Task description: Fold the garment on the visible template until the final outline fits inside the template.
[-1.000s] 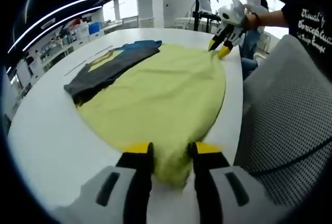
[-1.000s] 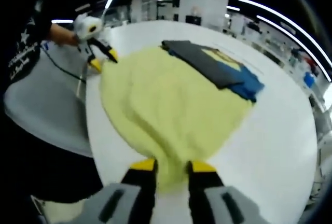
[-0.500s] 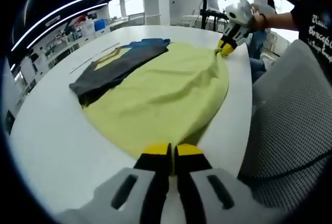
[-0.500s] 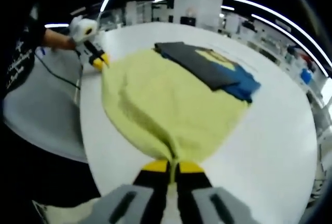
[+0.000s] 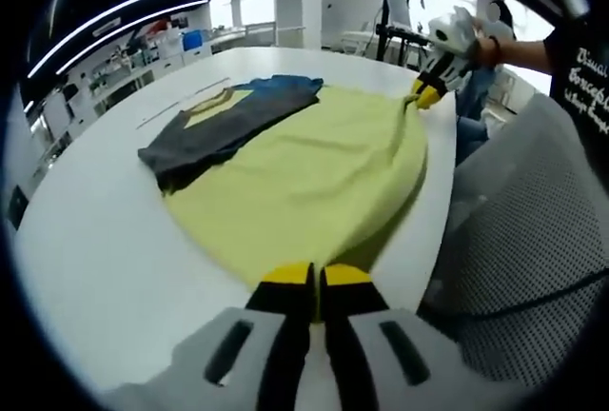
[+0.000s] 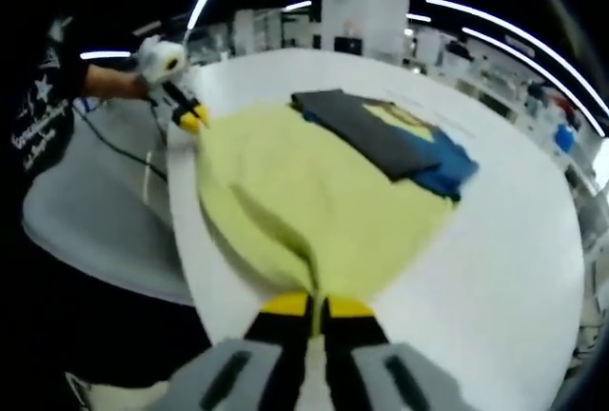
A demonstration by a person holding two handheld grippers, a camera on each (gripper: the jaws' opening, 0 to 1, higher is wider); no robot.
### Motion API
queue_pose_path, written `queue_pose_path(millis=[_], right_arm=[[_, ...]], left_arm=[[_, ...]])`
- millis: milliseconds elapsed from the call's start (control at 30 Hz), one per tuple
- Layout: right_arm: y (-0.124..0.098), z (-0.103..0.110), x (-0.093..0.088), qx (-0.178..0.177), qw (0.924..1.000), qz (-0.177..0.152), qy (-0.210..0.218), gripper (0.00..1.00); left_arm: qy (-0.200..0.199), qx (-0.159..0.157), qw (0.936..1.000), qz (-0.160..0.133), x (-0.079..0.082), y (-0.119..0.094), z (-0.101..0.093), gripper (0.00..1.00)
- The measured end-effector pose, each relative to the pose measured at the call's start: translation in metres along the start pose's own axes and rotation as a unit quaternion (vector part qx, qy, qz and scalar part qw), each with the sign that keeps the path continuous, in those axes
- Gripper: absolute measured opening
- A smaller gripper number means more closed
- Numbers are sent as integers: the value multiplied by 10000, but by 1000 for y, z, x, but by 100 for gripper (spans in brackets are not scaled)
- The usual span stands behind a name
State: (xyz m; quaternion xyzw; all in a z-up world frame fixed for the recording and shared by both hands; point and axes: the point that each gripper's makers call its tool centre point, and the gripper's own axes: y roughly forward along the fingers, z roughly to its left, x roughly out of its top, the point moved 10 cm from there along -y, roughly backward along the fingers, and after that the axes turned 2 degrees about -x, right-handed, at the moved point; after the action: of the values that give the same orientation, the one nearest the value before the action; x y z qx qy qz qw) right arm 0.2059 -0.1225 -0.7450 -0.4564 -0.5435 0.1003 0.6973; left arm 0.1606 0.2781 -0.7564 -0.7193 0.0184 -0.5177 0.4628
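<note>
Your left gripper pinches the yellow garment | your right gripper pinches its opposite corner | dark folded shirt beside it

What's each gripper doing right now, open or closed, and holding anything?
Left gripper: closed on the yellow garment edge.
Right gripper: closed on the yellow garment's other edge.

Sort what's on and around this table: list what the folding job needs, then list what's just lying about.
Part of the job:
- yellow garment
- left gripper, shut on its near edge
- right gripper, shut on the opposite edge
- white table it lies on

Just lying about:
- folded dark shirt, blue and yellow in parts, partly under the yellow garment
- grey mesh chair by the table
</note>
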Motion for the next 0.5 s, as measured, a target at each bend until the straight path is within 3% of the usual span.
queue_pose_path(millis=[233, 500], right_arm=[[-18, 11, 1, 48, 9990, -298, 318, 0], [-30, 28, -3, 168, 9983, -331, 453, 0]], left_arm=[[-281, 140, 9993, -214, 2, -15, -9, 0], [-393, 196, 9988, -230, 5, -26, -30, 0]])
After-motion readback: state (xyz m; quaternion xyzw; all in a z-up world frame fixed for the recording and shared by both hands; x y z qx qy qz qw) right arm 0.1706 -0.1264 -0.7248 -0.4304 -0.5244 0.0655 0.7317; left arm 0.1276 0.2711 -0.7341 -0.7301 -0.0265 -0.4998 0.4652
